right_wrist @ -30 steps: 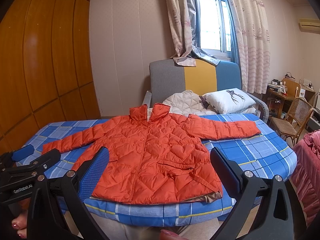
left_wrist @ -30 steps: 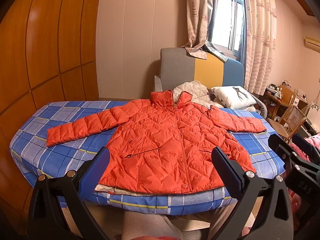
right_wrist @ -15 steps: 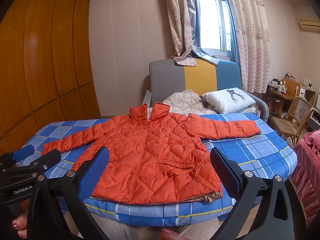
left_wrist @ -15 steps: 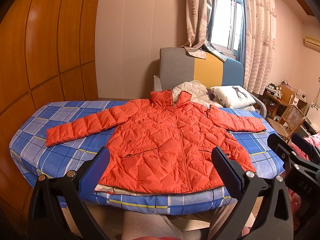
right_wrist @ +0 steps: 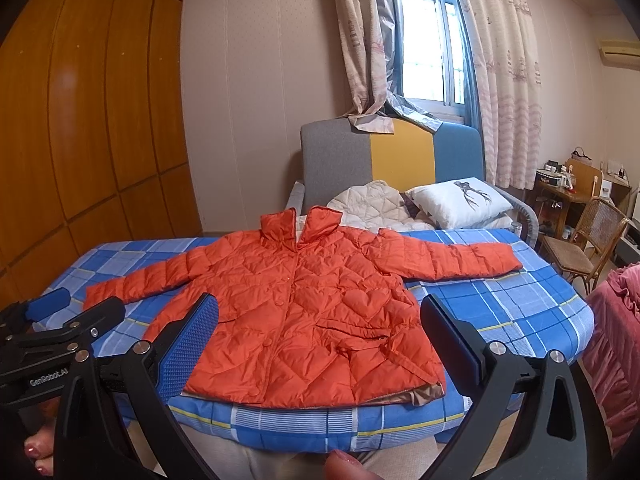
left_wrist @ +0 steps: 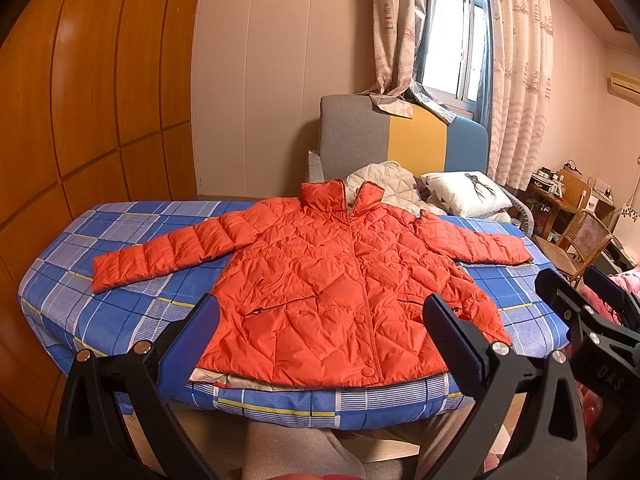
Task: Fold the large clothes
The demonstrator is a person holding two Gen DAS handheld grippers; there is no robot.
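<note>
While both hand-held grippers (left_wrist: 320, 336) (right_wrist: 320, 332) gape empty, the orange jacket (left_wrist: 340, 292) lies flat on the bed (left_wrist: 120, 312).

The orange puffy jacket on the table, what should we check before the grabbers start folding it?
1. Orange quilted jacket lies flat, front up: ok.
2. Both sleeves spread out sideways on the blue checked cloth: ok.
3. Front buttoned shut: looks ok, but the top by the collar cannot tell.
4. Left gripper open and holding nothing: ok.
5. Right gripper open and holding nothing: ok.
6. Hem tidy: not ok, tan lining sticks out at the jacket's bottom corner.
</note>
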